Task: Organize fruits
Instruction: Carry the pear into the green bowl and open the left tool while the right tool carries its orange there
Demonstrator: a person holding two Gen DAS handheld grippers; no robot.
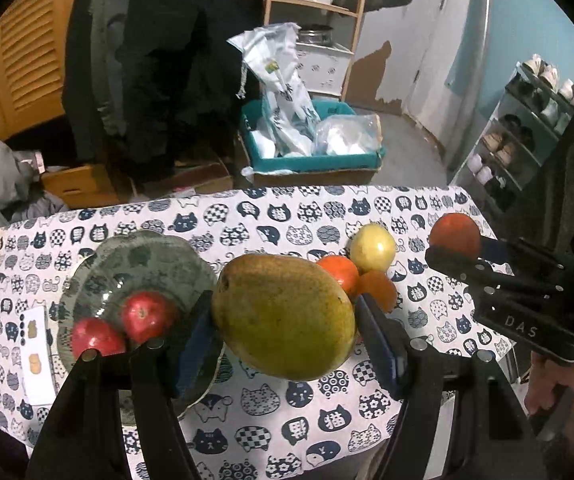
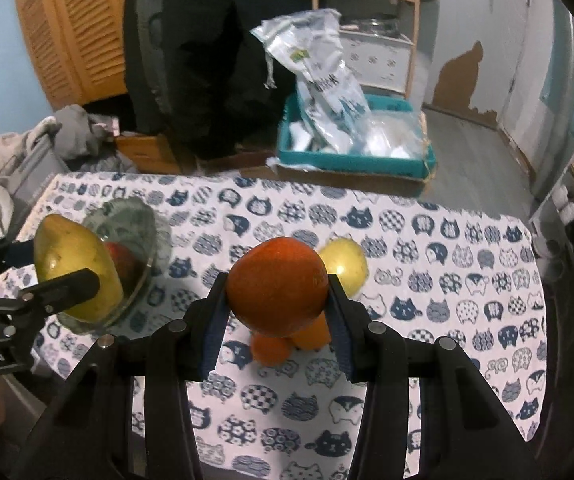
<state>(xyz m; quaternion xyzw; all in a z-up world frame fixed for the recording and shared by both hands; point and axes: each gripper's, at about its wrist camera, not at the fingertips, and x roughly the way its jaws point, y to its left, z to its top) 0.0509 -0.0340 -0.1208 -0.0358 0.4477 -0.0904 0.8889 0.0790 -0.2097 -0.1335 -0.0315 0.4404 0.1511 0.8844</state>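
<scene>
Left wrist view: my left gripper clamps the mango; right gripper grips an orange fruit. Bowl, 9 o'clock, holds two apples. Apparently three fruits remain at 1 o'clock.

The mango covers part of the tangerines behind it and the near rim of the glass bowl. Beside the mango, in the right wrist view, only a sliver of a red apple shows. The orange hides most of two small tangerines beneath it.
</scene>
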